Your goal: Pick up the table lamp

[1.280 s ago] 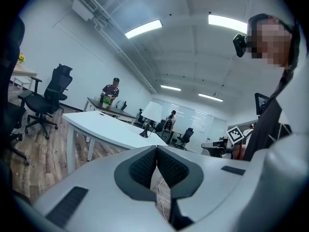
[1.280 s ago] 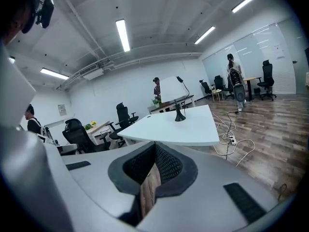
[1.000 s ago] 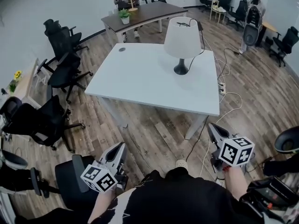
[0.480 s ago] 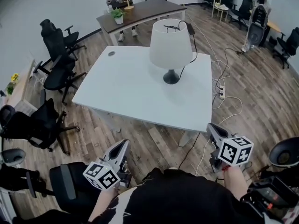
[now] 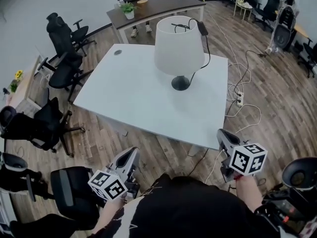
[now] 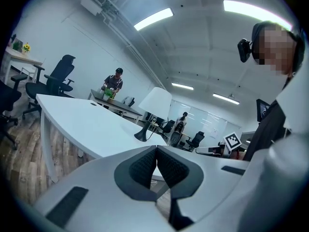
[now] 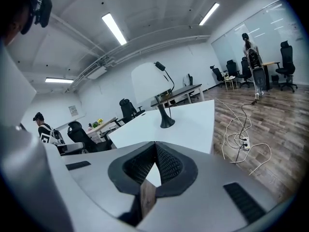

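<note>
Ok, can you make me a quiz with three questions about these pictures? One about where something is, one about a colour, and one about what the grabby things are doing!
1. Where does the table lamp stand?
A. on the floor
B. on the white table
C. on a chair

2. What colour is the lamp's base?
A. red
B. yellow
C. black

3. How are the fingers of the left gripper and the right gripper?
A. wide open
B. closed on the lamp
C. closed together, holding nothing

Answers:
1. B, the head view shows the base sitting on the white tabletop.
2. C, the base looks black against the white table.
3. C, in each gripper view the fingers meet with nothing between them, and the lamp stands apart on the table.
</note>
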Motion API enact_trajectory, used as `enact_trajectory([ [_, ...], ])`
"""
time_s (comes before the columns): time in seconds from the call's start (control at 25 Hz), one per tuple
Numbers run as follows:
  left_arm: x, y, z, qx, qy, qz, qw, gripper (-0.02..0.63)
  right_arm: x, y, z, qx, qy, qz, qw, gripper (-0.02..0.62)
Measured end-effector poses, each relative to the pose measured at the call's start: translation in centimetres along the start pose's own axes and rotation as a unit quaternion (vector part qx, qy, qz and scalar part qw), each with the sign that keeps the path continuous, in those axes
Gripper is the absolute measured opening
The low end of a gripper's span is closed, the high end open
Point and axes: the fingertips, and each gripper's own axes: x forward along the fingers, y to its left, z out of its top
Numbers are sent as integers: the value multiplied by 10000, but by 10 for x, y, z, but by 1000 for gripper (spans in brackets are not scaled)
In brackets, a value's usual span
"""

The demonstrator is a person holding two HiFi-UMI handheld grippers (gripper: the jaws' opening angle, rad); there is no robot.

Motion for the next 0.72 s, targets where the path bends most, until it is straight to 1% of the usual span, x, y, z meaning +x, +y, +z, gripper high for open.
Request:
enact_trajectory([
  [0.24,11,-5,4,62,-23,124,9999,14,8,-12,0,90,54,127,9999,15],
  [0.36,16,-7,-3,71,18,131,9999,14,12,-21,-7,56,53,204,9998,15],
  [0.52,21,-8,-10,43,104,125,9999,14,14,-24,-11,138,156,137,9997,15],
  [0.72,24,0,-3,24,179,124,9998,14,23,-23,-7,174,165,132,9996,15],
])
